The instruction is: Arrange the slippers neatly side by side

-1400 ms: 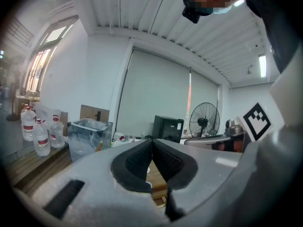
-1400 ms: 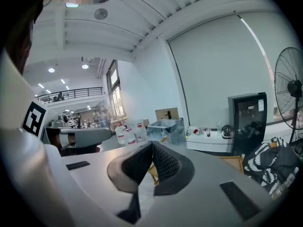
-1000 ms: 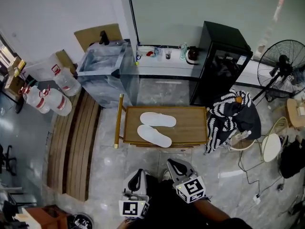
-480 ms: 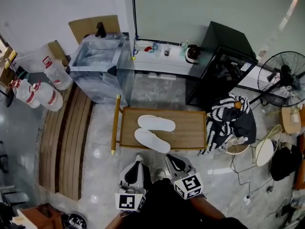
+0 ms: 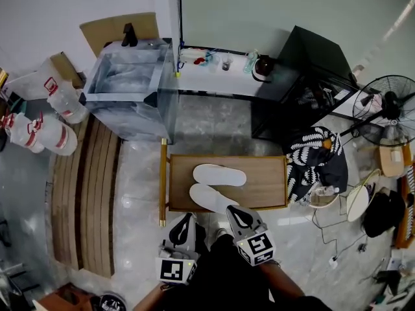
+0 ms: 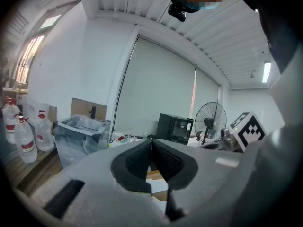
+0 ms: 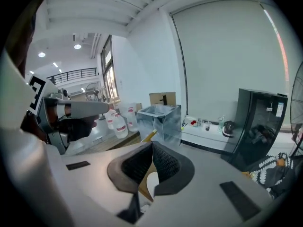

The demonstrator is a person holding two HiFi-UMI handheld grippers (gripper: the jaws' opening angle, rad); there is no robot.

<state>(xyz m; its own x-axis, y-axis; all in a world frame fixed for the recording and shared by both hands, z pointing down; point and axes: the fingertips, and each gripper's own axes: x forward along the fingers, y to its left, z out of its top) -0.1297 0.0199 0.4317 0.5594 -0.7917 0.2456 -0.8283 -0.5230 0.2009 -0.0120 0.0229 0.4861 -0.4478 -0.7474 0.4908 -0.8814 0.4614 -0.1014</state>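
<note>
Task barely begun: both slippers (image 5: 219,174) lie on the table (image 5: 269,181), the nearer one skewed — aligning remains. Your left gripper (image 5: 187,217) and right gripper (image 5: 232,211) hang at the table's near edge — jaws together, empty.

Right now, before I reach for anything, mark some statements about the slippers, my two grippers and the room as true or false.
1. The far slipper and the near slipper both lie on the wooden table. True.
2. The left gripper holds a slipper. False: its fingers are shut on nothing, and it is short of the table.
3. The right gripper has its fingers shut with nothing between them. True.
4. The standing fan is to the left of the table. False: it stands off to the right, in the head view.
</note>
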